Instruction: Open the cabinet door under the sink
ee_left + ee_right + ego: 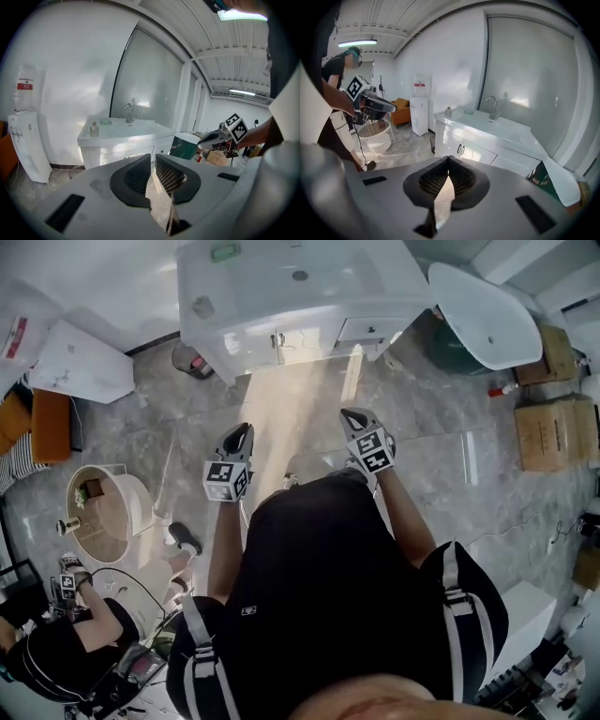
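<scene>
White sink cabinet (246, 298) stands well ahead across open floor, its cabinet door (251, 346) shut, slim handles (278, 338) paired at the centre seam. The likely hazard: fingers this narrow could slip off a handle or snag both. A bathtub (487, 315) leans at the cabinet's right, a water dispenser (80, 362) and bin (192, 360) sit left; nothing blocks the approach. Left gripper (242, 430) fingers a slit apart, right gripper (352, 414) fingers touching, both empty
</scene>
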A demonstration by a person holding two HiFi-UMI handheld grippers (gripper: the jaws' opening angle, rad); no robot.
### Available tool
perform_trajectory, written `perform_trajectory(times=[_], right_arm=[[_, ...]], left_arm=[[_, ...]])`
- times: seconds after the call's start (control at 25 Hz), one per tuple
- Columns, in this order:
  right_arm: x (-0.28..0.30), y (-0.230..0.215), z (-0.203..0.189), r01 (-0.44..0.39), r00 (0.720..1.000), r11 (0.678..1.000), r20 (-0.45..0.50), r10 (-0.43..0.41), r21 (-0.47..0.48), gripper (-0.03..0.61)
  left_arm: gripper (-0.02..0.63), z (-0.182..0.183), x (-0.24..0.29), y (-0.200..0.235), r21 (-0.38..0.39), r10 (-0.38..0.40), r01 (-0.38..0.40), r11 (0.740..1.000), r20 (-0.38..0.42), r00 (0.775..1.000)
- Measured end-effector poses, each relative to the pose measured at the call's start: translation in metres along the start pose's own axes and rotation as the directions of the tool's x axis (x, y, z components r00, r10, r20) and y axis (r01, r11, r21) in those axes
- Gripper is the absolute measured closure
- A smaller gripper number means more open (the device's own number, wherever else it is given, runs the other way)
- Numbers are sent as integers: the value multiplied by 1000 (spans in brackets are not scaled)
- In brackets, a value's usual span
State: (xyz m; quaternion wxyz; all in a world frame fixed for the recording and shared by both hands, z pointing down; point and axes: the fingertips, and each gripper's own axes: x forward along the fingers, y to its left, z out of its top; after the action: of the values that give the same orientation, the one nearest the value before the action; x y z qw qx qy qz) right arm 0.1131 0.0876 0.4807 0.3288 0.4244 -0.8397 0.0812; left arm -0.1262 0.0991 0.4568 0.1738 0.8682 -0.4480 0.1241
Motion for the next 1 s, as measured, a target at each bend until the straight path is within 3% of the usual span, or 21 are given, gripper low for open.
perform_trajectory(times=[0.4,0.6,0.72,0.8,1.0], right_arm=[[57,-45,39,-118,993,983,0,119,-137,520],[96,-66,52,-250,968,934,-47,247,-253,520],[107,-76,58,-309,950,896,-58,307,-319,520],[116,-91,54,-330,943,889,-62,328,-318,520],[138,-128,32,-353,936,911,-62,348,-213,520]], left_arm=[[575,13,20,39,-101,185,-181,978,39,982],[575,16,43,49,-196,301,-288,937,40,953],[575,18,63,40,-220,332,-320,922,19,943],[575,19,81,32,-214,332,-325,921,-4,943],[575,8,135,25,-192,294,-306,932,-90,952]])
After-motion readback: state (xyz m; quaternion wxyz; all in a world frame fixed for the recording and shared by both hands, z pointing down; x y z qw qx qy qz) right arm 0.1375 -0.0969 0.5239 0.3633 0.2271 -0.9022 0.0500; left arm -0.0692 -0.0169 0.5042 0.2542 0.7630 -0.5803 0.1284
